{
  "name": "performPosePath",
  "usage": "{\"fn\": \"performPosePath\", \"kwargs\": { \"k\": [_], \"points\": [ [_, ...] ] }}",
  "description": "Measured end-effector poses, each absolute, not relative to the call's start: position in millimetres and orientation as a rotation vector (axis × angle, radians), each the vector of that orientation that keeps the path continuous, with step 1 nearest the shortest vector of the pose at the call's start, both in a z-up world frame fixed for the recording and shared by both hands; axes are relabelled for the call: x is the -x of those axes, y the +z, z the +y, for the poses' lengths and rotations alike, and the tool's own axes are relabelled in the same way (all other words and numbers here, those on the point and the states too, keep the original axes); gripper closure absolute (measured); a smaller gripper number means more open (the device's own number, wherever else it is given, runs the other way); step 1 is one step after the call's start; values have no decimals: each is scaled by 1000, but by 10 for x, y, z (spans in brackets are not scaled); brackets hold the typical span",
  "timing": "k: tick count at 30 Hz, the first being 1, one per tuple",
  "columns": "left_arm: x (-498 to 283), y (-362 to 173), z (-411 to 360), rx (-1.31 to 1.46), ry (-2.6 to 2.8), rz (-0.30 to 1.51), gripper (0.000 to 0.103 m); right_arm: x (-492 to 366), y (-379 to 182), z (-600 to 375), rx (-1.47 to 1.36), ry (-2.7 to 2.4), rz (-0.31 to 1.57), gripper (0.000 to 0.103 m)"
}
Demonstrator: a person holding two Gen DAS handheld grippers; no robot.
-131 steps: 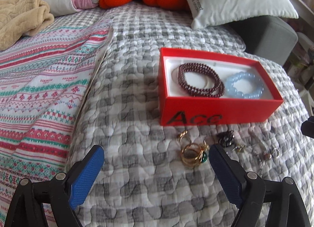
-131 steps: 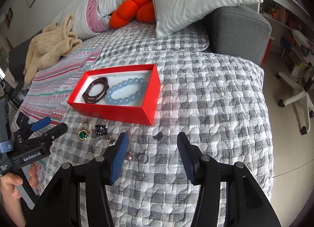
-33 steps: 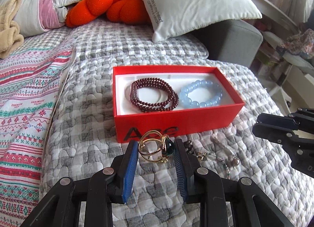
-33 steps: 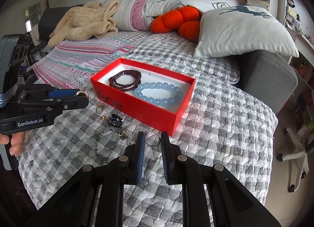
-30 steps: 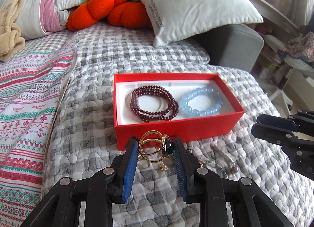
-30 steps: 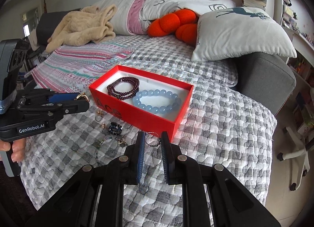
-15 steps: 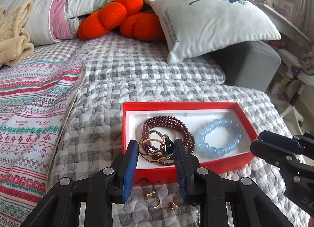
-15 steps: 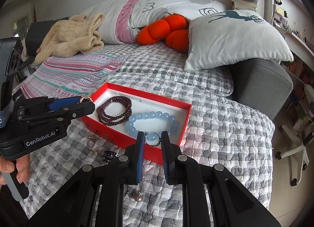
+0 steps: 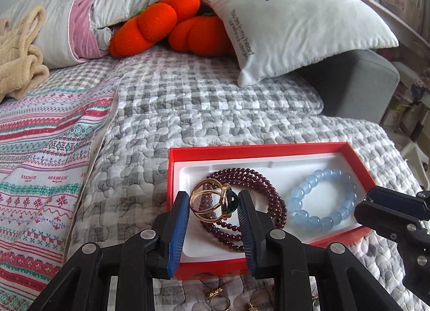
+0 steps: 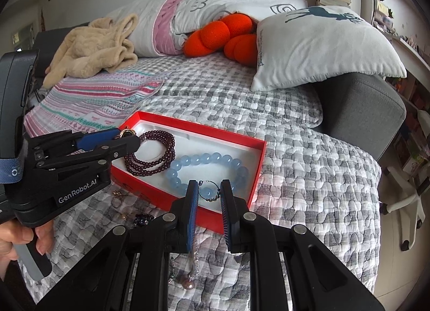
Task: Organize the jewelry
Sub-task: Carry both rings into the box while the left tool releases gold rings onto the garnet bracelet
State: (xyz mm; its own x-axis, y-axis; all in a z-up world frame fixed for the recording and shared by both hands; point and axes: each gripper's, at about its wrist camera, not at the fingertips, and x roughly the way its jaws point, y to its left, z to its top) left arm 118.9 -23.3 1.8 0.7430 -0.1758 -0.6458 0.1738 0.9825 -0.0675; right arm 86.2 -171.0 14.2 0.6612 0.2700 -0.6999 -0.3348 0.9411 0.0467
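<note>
A red box (image 9: pixel 268 148) with a white liner lies on the quilt; it also shows in the right wrist view (image 10: pixel 258 166). In it lie a dark red bead bracelet (image 9: pixel 258 176) and a pale blue bead bracelet (image 9: pixel 309 190). My left gripper (image 9: pixel 213 203) is shut on a gold ring with a green stone (image 9: pixel 215 201) and holds it above the box's left part. My right gripper (image 10: pixel 209 190) is shut on a thin silver ring (image 10: pixel 209 190) with small beads, above the box's near right edge.
Loose rings and earrings (image 9: pixel 220 300) lie on the quilt in front of the box, with a pink pearl pendant (image 10: pixel 188 284) in the right wrist view. Pillows (image 9: pixel 295 23) and orange cushions (image 9: pixel 172 23) sit behind. A grey sofa arm (image 10: pixel 362 109) is at right.
Both grippers have moved forward over the box, each still holding its ring. The left ring now hangs over the dark red bracelet.
</note>
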Motion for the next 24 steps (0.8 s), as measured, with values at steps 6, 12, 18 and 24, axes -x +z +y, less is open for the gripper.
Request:
{"fn": "performPosePath", "kwargs": {
  "k": [6, 12, 18, 24],
  "points": [
    [-1157, 48, -244, 7, -203, 708, 55, -886, 138, -1735, 82, 339, 775, 85],
    [-956, 154, -226, -35, -188, 696, 42, -910, 152, -1737, 73, 342, 774, 85],
    [-839, 69, -73, -16, -169, 815, 36, -990, 100, -1619, 70, 341, 794, 85],
    [-756, 0, 83, 8, -143, 861, 32, -1068, 74, -1500, 74, 326, 806, 85]
  ]
}}
